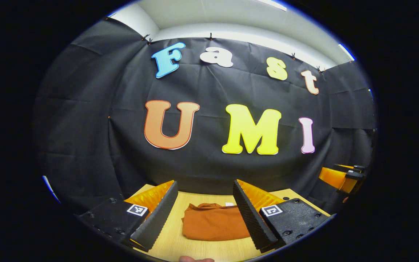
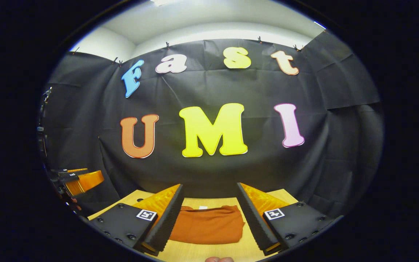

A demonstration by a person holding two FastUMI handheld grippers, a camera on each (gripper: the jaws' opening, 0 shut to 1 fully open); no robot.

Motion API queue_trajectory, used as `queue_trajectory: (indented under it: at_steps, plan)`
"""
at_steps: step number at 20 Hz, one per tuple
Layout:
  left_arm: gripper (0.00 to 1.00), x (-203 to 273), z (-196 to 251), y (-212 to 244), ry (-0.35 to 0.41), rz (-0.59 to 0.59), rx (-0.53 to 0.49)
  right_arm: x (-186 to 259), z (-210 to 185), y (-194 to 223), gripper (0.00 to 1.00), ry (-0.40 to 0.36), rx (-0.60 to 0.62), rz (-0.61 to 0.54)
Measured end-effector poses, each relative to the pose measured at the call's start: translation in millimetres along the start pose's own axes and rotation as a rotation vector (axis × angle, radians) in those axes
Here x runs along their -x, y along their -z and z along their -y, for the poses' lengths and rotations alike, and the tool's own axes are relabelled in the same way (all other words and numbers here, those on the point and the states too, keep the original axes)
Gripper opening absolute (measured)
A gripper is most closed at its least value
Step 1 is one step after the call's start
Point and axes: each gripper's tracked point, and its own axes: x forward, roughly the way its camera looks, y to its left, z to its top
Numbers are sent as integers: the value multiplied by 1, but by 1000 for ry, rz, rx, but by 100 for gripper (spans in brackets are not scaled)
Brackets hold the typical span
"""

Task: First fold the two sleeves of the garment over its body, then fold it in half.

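Observation:
A rust-orange garment (image 1: 213,223) lies folded into a compact rectangle on the light wooden table (image 1: 195,247). My left gripper (image 1: 204,194) hovers above and in front of it, fingers wide apart, nothing between them. In the right gripper view the same garment (image 2: 209,225) rests flat with a small white tag at its far edge. My right gripper (image 2: 209,194) is likewise open and raised over the near side of the cloth, touching nothing. The right gripper (image 1: 346,178) also appears far off at the right edge of the left gripper view, and the left gripper (image 2: 75,180) at the left edge of the right gripper view.
The table (image 2: 195,254) ends just behind the garment against the black booth wall. A fingertip of the holding hand (image 1: 195,259) peeks in at the bottom of each view. Bare tabletop lies on both sides of the cloth.

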Motion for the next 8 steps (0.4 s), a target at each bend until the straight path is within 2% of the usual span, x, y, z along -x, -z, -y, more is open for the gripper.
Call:
queue_trajectory:
  at_steps: [4, 8]
  plan:
    - [98, 45, 16, 12, 20, 1, 3, 54, -2, 20, 92, 41, 50, 29]
    - [98, 62, 22, 25, 24, 25, -38, 69, -15, 36, 92, 26, 58, 13]
